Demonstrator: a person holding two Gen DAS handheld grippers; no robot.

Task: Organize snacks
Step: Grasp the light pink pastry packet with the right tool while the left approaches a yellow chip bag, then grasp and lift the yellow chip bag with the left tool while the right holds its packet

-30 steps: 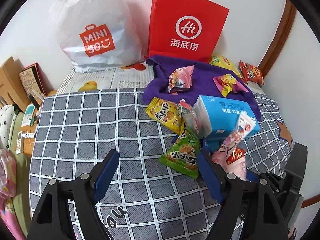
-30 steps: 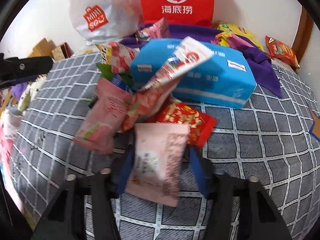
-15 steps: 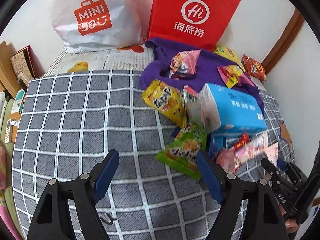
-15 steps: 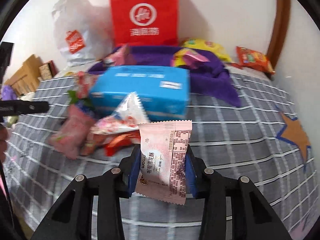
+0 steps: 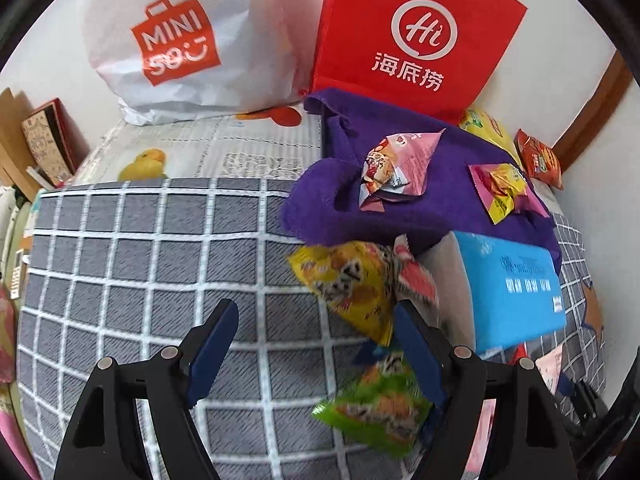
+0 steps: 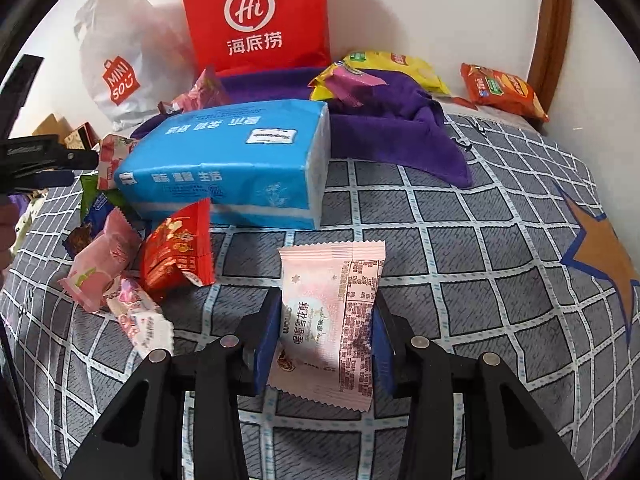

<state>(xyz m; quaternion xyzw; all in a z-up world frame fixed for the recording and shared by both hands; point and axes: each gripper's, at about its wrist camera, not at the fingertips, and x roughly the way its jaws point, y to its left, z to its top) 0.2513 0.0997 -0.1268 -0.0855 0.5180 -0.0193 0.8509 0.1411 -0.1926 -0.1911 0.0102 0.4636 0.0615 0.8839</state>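
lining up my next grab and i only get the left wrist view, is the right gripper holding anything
Observer: Yes. The right gripper is shut on a pink packet, gripped by its two side edges.
Operator: any loose snacks on that side of the blue tissue pack
Observer: A red packet lies just in front of the blue tissue pack, with a pale pink sweet beside it.
Operator: is there room to set the pink one down
Observer: The checked cover to the right of the pink packet is bare as far as a brown star patch.
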